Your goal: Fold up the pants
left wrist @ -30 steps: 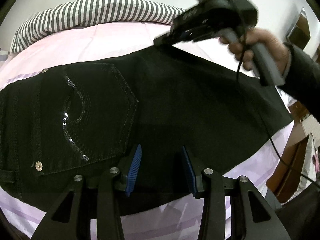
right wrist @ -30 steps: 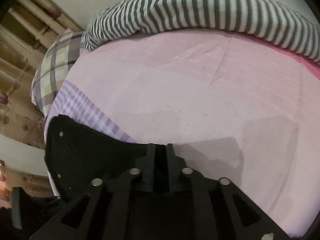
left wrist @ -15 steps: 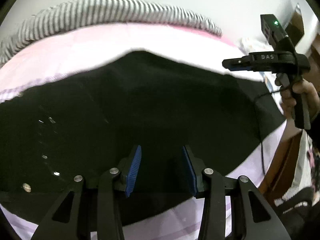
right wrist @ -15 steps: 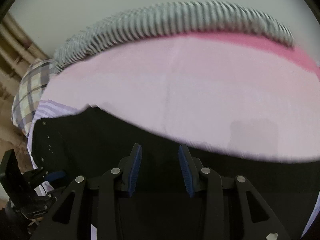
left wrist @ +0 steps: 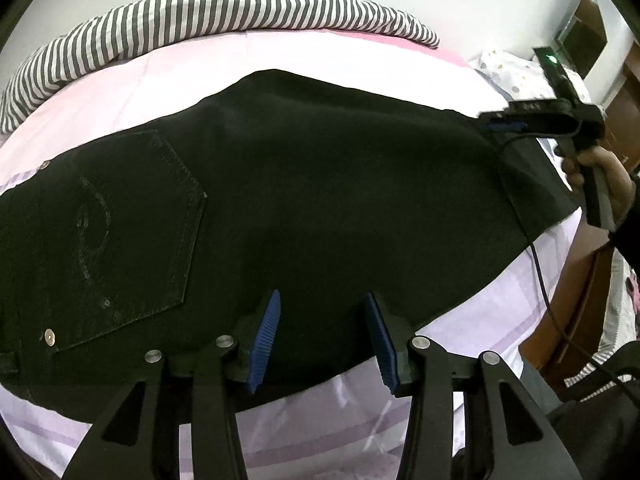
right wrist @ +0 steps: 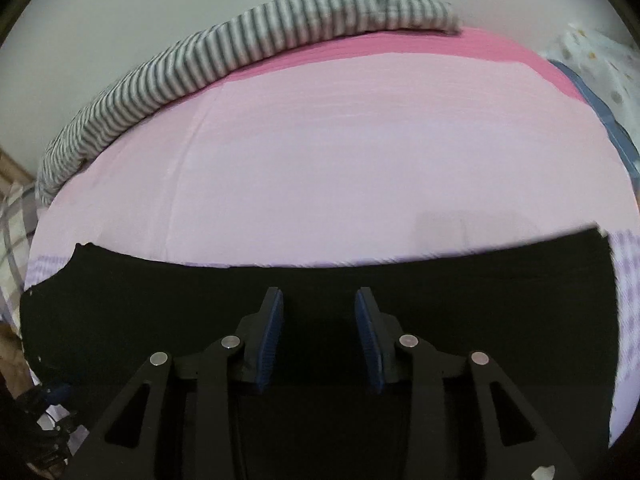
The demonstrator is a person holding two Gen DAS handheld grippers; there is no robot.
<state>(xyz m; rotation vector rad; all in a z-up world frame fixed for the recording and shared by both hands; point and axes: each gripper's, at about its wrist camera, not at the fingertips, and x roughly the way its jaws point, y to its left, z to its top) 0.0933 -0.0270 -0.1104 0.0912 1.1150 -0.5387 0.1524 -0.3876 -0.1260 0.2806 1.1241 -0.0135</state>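
Black pants (left wrist: 320, 180) lie flat on the pink sheet (left wrist: 140, 80), waist and stitched back pocket (left wrist: 120, 240) at the left, leg running right. My left gripper (left wrist: 322, 300) hovers over the seat near the front edge, open, its jaws parting slightly, nothing between the blue pads. A hand (left wrist: 600, 176) holds my right gripper (left wrist: 496, 120) over the far leg end at the right. In the right wrist view the right gripper (right wrist: 319, 296) is open above the black pants (right wrist: 160, 312) with an empty gap.
A grey-and-white striped cover (left wrist: 200, 16) (right wrist: 240, 40) runs along the back of the bed by the wall. Wooden furniture (left wrist: 580, 300) stands off the bed's right side. A black cable (left wrist: 540, 272) hangs from the right gripper. A spotted pillow (right wrist: 592, 64) sits far right.
The right gripper swept rightward from above the middle of the pants to the leg end, and its jaws went from shut to open. The left gripper barely shifted.
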